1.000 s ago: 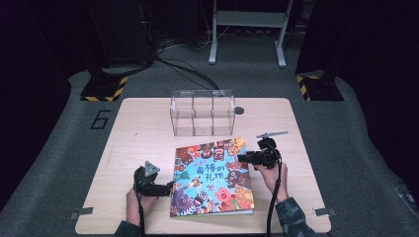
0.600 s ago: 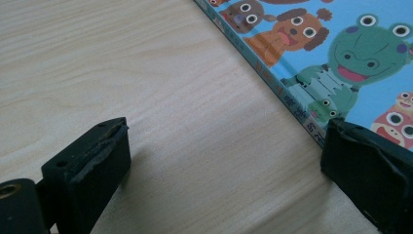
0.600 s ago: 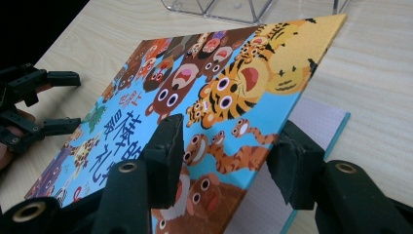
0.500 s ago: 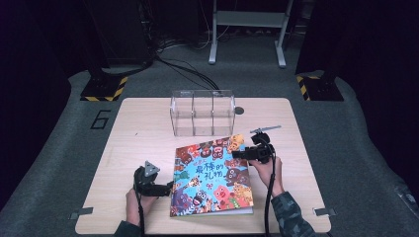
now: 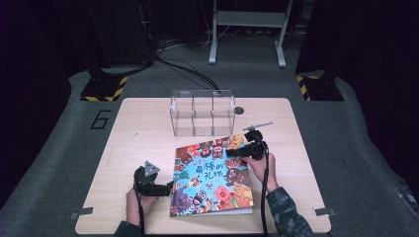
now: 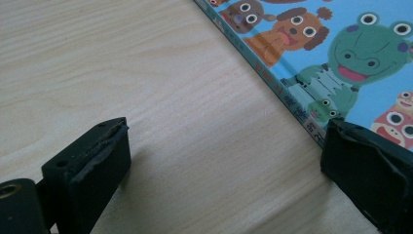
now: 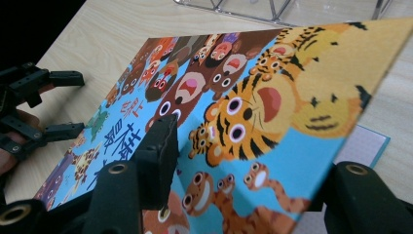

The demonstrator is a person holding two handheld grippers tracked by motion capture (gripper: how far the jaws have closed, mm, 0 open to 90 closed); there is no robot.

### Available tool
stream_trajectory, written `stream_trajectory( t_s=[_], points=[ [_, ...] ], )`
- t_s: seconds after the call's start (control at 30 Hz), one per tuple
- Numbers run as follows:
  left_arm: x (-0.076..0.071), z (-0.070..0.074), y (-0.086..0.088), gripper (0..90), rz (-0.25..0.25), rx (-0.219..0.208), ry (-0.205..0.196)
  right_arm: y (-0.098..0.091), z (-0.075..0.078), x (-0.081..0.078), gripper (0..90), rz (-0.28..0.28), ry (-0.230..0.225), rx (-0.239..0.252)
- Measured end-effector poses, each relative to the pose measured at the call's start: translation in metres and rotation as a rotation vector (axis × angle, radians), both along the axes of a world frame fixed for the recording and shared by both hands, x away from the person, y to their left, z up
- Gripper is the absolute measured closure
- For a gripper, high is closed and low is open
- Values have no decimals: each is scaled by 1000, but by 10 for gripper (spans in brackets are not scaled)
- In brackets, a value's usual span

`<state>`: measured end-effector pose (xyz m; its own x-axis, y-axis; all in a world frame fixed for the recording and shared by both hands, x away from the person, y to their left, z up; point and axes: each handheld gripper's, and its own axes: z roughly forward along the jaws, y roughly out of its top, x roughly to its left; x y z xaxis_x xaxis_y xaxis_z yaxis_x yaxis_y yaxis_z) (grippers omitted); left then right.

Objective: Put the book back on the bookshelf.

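Note:
A colourful picture book [image 5: 212, 173] lies on the wooden table [image 5: 143, 123]. My right gripper [image 5: 236, 151] reaches over its far right corner. In the right gripper view the front cover [image 7: 253, 97] is tilted up off a white page [image 7: 370, 141], one jaw above it and one below. Those jaws have just been opening and do not pinch the cover, so the right gripper [image 7: 258, 165] is open. My left gripper [image 5: 168, 187] rests on the table at the book's spine and stands open. In the left gripper view one jaw touches the book's edge [image 6: 302, 112], and bare wood lies between the jaws of the left gripper [image 6: 224, 165].
A clear plastic box [image 5: 201, 112] with three compartments stands behind the book, a small dark round spot [image 5: 239, 110] beside it. The table's left half is bare wood. Dark floor, cables and stand legs lie beyond the far edge.
My right gripper has moved left over the book's far right corner, and its jaws have spread wider. The left gripper has stayed put.

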<state>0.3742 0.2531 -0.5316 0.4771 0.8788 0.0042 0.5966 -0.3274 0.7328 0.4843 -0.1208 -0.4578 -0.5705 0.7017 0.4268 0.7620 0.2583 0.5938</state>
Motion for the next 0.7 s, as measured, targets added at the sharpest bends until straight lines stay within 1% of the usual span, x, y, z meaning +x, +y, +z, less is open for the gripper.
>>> stream_trajectory(
  t_s=[0.03, 0.07, 0.1, 0.13, 0.17, 0.37, 0.4, 0.47, 0.5, 0.53, 0.57, 0.6, 0.63, 0.67, 0.7],
  points=[
    [0, 0, 0, 40, 0, 1, 1, 3, 0, 1, 415, 8, 2, -7],
    [0, 1, 2, 40, -16, 23, 12, 3, 0, 2, 408, 9, 2, -15],
    [0, 0, 1, 40, -7, 11, 3, 3, -1, 2, 393, 15, -5, -20],
    [0, 1, 1, 40, -14, 20, 8, 4, -1, 2, 380, 15, 6, -29],
    [0, 1, 2, 40, -15, 22, 11, 5, -2, 3, 371, 23, -1, -36],
    [0, 1, 2, 40, -15, 20, 8, 4, -4, 3, 376, 21, 3, -28],
    [0, 0, 1, 40, -7, 8, 0, 3, -3, 3, 378, 23, 6, -27],
    [1, 1, 2, 40, -18, 16, 6, 3, -3, 3, 395, 16, 10, -11],
    [1, 1, 2, 40, -18, 16, 6, 3, -3, 3, 395, 16, 10, -11],
    [1, 0, 1, 40, -11, 4, 2, 2, -2, 3, 407, 22, 2, -4],
    [2, 0, 1, 40, -13, 2, -2, 2, -1, 3, 409, 21, -5, -2],
    [3, 1, 2, 39, -19, 17, 3, 3, -1, 2, 408, 19, -6, -4],
    [3, 1, 1, 34, -5, 16, 9, 3, 0, 2, 409, 21, -9, -5],
    [3, 1, 1, 24, -5, 16, 9, 3, 0, 2, 409, 21, -9, -5],
    [4, 1, 0, 23, 10, -3, 2, 4, 2, 2, 415, 16, -12, -1]
  ],
)
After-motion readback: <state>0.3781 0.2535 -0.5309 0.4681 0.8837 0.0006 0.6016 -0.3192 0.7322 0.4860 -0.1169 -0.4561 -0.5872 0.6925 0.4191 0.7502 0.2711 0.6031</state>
